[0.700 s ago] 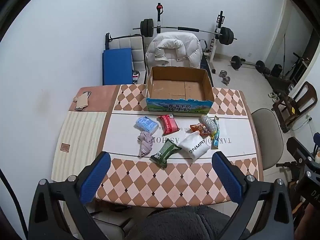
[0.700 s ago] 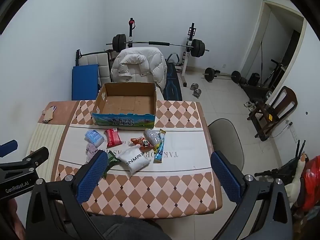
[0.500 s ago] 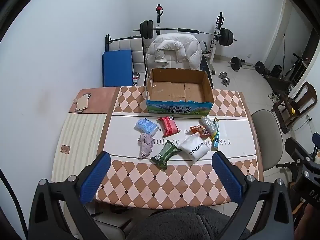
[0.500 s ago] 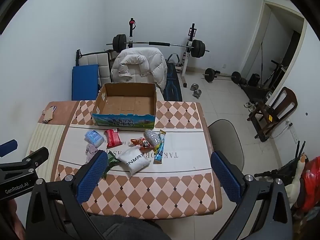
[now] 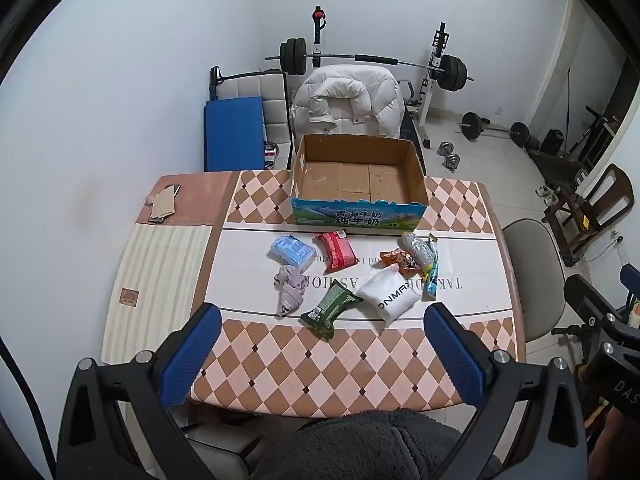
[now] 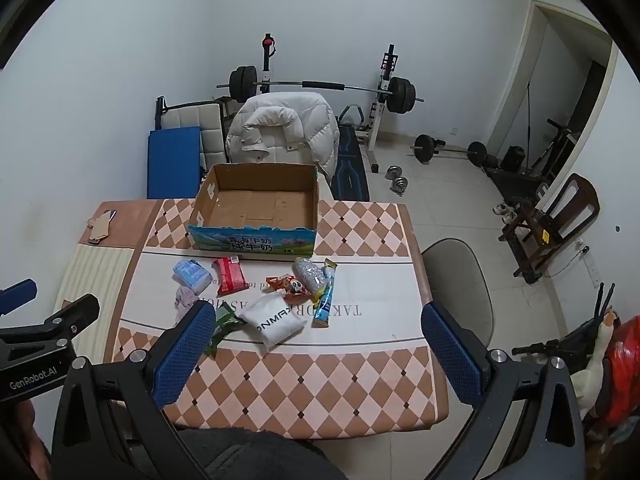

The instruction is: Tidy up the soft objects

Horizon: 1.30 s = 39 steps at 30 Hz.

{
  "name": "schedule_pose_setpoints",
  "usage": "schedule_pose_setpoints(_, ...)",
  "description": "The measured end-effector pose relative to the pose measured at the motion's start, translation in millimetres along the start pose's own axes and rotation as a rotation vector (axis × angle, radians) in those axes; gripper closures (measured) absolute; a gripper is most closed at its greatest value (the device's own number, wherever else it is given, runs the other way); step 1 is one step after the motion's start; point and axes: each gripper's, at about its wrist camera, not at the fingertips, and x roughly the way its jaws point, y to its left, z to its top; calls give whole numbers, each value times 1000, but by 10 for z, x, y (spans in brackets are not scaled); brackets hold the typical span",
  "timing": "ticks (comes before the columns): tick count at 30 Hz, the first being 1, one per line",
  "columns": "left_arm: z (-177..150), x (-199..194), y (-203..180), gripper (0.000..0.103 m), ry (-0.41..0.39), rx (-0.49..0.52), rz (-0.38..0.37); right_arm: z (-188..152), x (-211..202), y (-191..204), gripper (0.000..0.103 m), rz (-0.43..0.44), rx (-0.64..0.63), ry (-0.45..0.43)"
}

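Both claws, left claw [image 5: 320,354] and right claw [image 6: 316,354], gape wide above the table [image 5: 320,364], soft packets [image 5: 386,297] before the cardboard box [image 5: 357,216]

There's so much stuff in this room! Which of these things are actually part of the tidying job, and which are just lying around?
Part of the job: cardboard box, empty; blue pack; red pack; grey cloth; green pack; white pouch; orange snack bag; silvery bag; blue stick sachet.

Just lying about: white jacket; barbell rack; dumbbells; grey chair.
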Motion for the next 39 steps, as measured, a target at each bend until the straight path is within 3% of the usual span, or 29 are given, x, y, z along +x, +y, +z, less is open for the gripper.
schedule_pose_setpoints(39, 124, -63, -116, 0, -16, -6, -2, 86, 58, -10, 0, 14, 3, 7)
